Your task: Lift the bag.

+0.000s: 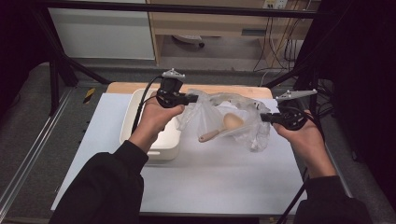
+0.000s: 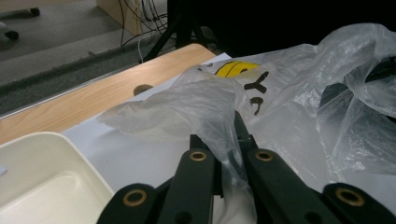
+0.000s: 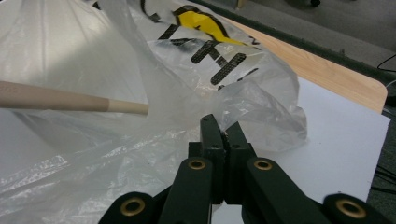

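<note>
2 tools, left and right, clenched on clear crinkled plastic bag; wooden spoon inside.

bag: clear, yellow-black print | spoon: pale wood | tray: cream | tongs: black

Clear crinkled plastic bag with yellow and black print (partly legible only), stretched out and lifted above the white table mat, around centre, a wooden spoon inside it, bowl toward 2 o'clock, handle toward 8 o'clock.
</note>
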Demonstrator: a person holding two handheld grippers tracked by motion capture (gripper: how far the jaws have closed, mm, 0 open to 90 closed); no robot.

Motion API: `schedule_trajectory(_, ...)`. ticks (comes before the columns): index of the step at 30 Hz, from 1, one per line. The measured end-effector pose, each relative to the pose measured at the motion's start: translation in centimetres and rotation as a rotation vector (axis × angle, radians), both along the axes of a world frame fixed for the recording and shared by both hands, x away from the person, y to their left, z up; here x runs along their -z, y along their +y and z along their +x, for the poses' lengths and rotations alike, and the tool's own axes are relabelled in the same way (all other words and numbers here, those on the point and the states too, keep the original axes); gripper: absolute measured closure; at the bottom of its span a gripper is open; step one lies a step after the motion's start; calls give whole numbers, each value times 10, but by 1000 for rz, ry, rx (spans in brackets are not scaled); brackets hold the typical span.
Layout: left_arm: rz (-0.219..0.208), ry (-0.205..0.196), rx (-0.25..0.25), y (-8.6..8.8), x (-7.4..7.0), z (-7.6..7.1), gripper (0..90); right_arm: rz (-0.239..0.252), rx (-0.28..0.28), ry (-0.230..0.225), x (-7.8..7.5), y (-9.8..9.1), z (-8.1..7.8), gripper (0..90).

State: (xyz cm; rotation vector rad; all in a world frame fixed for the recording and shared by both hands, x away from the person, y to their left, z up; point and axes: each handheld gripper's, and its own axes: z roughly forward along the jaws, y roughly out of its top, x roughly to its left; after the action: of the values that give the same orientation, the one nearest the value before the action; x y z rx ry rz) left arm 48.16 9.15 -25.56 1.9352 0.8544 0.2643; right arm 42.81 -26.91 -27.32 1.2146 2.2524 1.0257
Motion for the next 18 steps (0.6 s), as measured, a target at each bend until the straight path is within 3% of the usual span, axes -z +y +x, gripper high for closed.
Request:
schedule_trajectory(12,-65,2,-52,34,-28,10,900,29,33,11,-18,-8,16,900)
schedule_trajectory(18,-95,13,-53,41,-37,13,900,37,39,6,-27,-12,18,900)
